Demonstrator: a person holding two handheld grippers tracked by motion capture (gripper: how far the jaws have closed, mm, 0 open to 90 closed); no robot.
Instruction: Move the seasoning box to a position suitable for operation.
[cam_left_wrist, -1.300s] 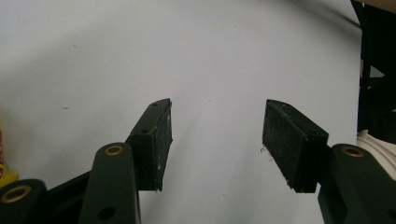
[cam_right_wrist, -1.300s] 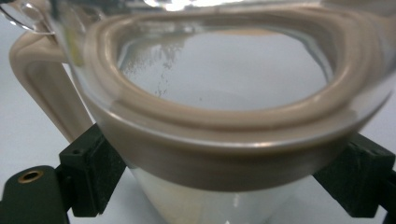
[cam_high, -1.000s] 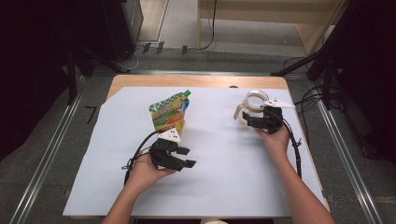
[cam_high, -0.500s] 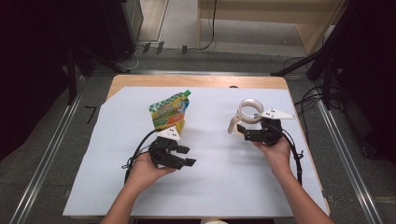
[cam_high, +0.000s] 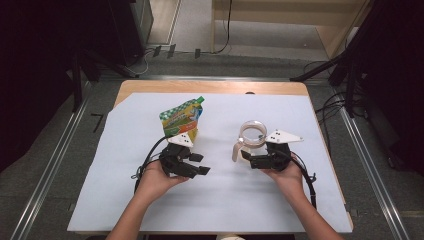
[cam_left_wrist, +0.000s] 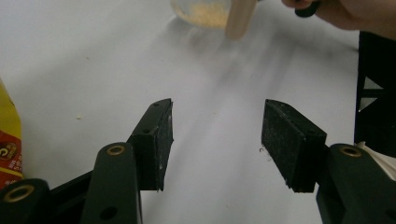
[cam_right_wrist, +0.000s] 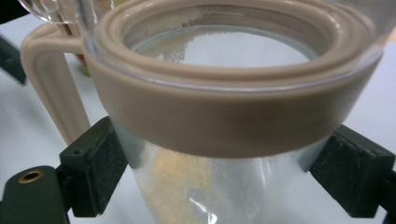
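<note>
A clear cup (cam_high: 253, 134) with a beige rim and beige handle (cam_high: 235, 151) stands right of the table's middle. My right gripper (cam_high: 247, 156) is shut on it, its two pads pressed against the clear wall just under the rim (cam_right_wrist: 224, 116). Pale orange crumbs (cam_right_wrist: 173, 182) lie inside the cup. A green and yellow snack pouch (cam_high: 182, 119) stands left of centre. Just in front of the pouch my left gripper (cam_high: 197, 164) is open over bare paper, with nothing between its pads (cam_left_wrist: 156, 140). The left gripper view has the cup (cam_left_wrist: 205, 10) far ahead.
White paper (cam_high: 220, 205) covers most of the wooden table (cam_high: 210, 87). The pouch's edge (cam_left_wrist: 8, 140) is close beside the left gripper. Cables (cam_high: 142, 170) trail from both grippers toward the near edge. Metal rails (cam_high: 360, 150) run along the floor on both sides.
My right gripper has carried the cup from the far right toward the table's middle and closer to the near side. The left gripper has stayed put and open.
</note>
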